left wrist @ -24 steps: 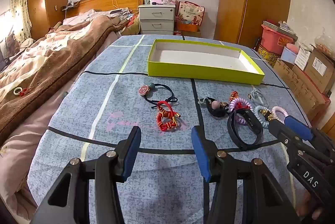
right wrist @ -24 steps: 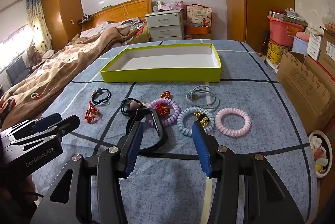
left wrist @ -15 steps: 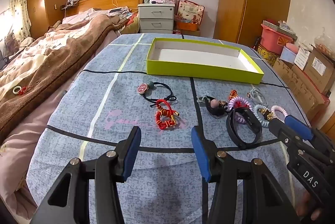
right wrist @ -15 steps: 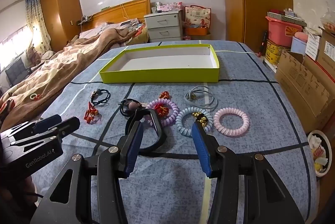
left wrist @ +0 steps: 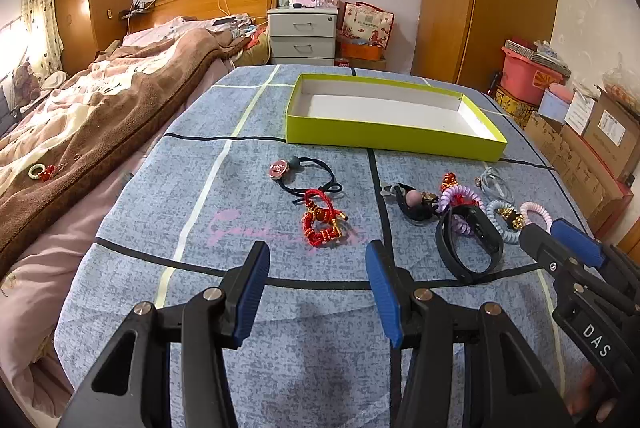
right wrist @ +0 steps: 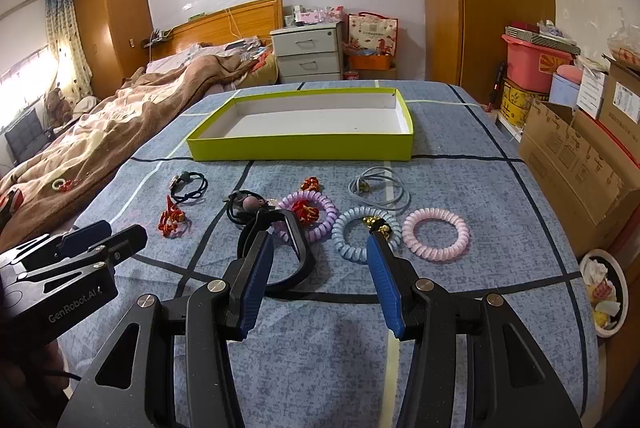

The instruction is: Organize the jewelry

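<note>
Blue checked sheet [right wrist: 460, 328] covers the bed, jewelry spread mid-frame in both wrist views. Green box [right wrist: 300, 147] sits above centre, white inside, nothing in it. Left gripper [left wrist: 316, 280] jaws wide apart, nothing between the pads, hovering over bare sheet just below the red bracelet [left wrist: 322, 224]. Black tie [left wrist: 308, 173] with a round charm lies just above that, touching it. Right gripper [right wrist: 320, 272] also wide open and holding nothing; in its view the left pad overlaps the black band [right wrist: 280, 252], the right pad overlaps the lower edge of the blue coil [right wrist: 362, 234]. Can't tell if either pad touches. Purple coil [right wrist: 308, 214] with a red charm in it sits between band and blue coil; pink coil [right wrist: 436, 234] just right of the blue one, grey cord [right wrist: 378, 189] above them near the box. Another black tie with a pink bead [right wrist: 246, 205] sits left of the purple coil. All pieces outside the box. Brown blanket [left wrist: 100, 115] fills the left of the frame, nightstand [left wrist: 302, 35] upper centre.
</note>
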### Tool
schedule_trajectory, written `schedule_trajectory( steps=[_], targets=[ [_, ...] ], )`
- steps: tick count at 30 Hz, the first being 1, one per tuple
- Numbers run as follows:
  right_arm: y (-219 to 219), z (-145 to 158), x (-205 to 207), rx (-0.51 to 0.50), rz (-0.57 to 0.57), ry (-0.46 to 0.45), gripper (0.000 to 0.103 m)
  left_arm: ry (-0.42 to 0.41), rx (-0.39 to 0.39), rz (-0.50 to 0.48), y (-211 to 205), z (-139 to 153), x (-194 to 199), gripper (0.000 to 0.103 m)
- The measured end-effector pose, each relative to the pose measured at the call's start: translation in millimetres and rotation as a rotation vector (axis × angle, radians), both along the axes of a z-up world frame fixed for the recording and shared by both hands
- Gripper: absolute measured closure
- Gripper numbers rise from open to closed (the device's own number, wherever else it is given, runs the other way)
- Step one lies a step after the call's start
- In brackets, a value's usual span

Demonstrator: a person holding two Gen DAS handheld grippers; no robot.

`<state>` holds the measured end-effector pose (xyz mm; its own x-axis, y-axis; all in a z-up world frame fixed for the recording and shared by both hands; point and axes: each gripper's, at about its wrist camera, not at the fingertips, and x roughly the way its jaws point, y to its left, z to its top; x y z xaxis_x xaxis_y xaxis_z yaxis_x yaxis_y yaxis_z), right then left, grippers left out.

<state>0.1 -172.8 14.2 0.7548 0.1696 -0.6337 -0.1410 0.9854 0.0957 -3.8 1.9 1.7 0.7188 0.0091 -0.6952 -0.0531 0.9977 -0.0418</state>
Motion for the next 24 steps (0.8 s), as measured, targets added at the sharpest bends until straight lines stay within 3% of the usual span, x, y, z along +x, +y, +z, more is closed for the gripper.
schedule_trajectory(
  steps=[24],
  targets=[
    [-0.7,-1.3,0.9,0.000,-0.005,0.001,0.053,0.001,0.004,0.003,0.1,0.7,-1.7,0.051]
  ],
)
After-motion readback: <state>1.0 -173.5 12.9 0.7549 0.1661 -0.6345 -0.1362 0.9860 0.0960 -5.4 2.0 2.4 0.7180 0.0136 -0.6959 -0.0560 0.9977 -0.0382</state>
